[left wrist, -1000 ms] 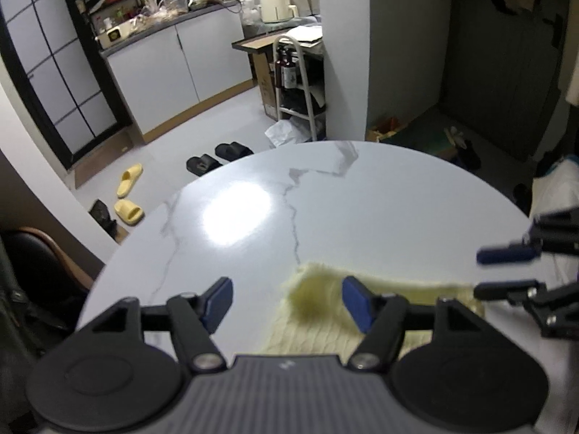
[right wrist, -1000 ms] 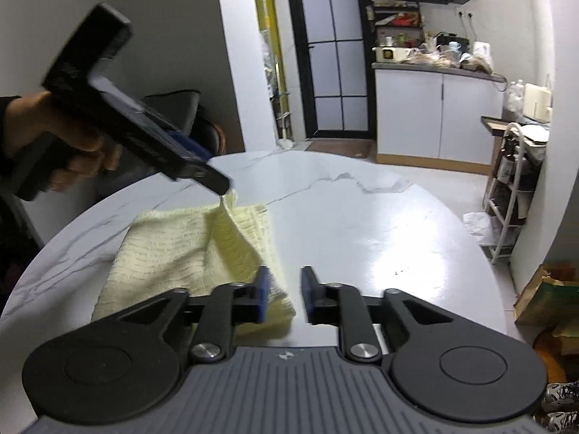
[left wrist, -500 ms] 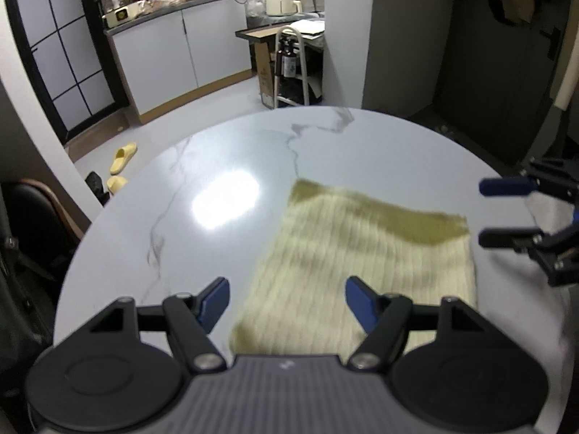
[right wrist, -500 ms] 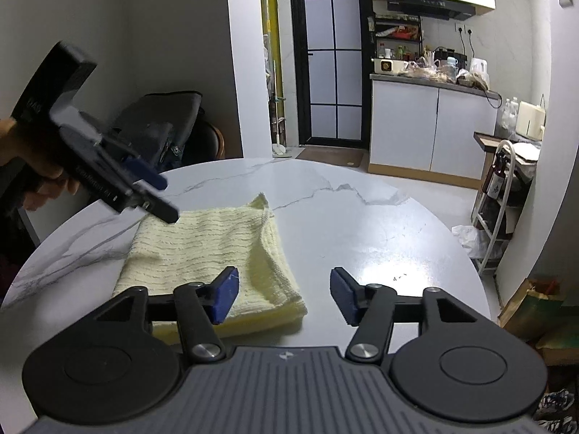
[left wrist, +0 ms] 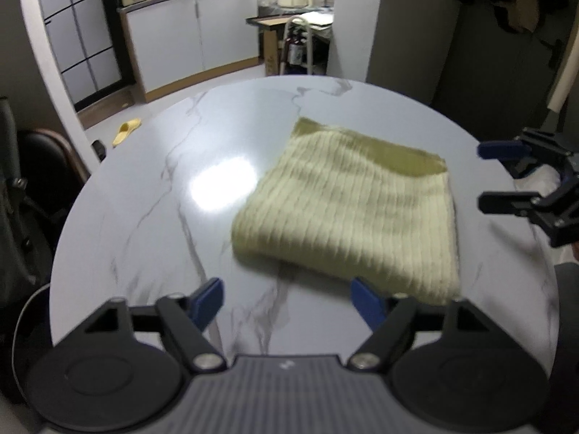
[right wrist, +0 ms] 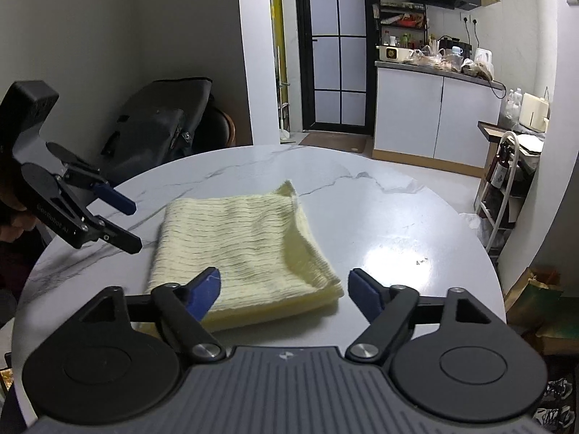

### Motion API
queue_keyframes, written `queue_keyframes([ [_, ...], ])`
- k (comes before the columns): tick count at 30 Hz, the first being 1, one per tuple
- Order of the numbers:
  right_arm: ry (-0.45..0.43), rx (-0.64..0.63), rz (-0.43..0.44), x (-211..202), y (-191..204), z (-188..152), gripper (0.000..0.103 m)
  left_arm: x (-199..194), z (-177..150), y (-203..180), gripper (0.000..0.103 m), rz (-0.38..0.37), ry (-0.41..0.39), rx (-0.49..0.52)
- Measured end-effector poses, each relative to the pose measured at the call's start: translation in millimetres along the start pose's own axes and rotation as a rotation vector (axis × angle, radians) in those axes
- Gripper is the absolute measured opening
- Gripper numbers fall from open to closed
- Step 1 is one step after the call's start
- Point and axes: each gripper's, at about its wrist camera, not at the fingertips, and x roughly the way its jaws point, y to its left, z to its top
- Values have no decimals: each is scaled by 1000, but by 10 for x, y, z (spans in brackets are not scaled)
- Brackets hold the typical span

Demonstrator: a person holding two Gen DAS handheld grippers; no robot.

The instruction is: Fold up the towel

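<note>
Both views show the fold laid down. Left wrist view: the left hand-held gripper, released with jaws wide, has backed off the yellow towel, which now lies folded flat on the round desk. Right wrist view: the right hand-held gripper has let go too and hangs spread above the towel's near edge, so this fold looks finished.
</note>
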Motion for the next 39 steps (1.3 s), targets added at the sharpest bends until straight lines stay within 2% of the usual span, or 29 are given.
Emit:
queue_keyframes([
  [2,-2,1,-10,-53,40,-18,103,-7,-74,-67,95,-11,16,-19],
  [5,-19,5,-34,-154,109,-44,103,-41,-181,-145,103,-10,-2,-20],
  [11,-50,-33,-97,-291,248,-110,103,-146,-394,-386,103,59,-78,-115],
  [13,-56,-28,-104,-327,286,-132,103,-182,-417,-443,103,73,-96,-130],
  [22,-59,0,-121,-574,404,-294,103,-574,-601,-622,103,151,-230,-331],
  [27,-70,39,-134,-705,408,-377,103,-734,-760,-843,103,135,-282,-353],
  [30,-72,46,-161,-773,430,-424,103,-813,-828,-1010,103,156,-310,-331],
  [34,-81,81,-137,-858,437,-496,103,-905,-916,-1176,103,169,-367,-343],
  [39,-72,60,-123,-924,489,-607,103,-918,-1044,-1313,103,244,-395,-395],
])
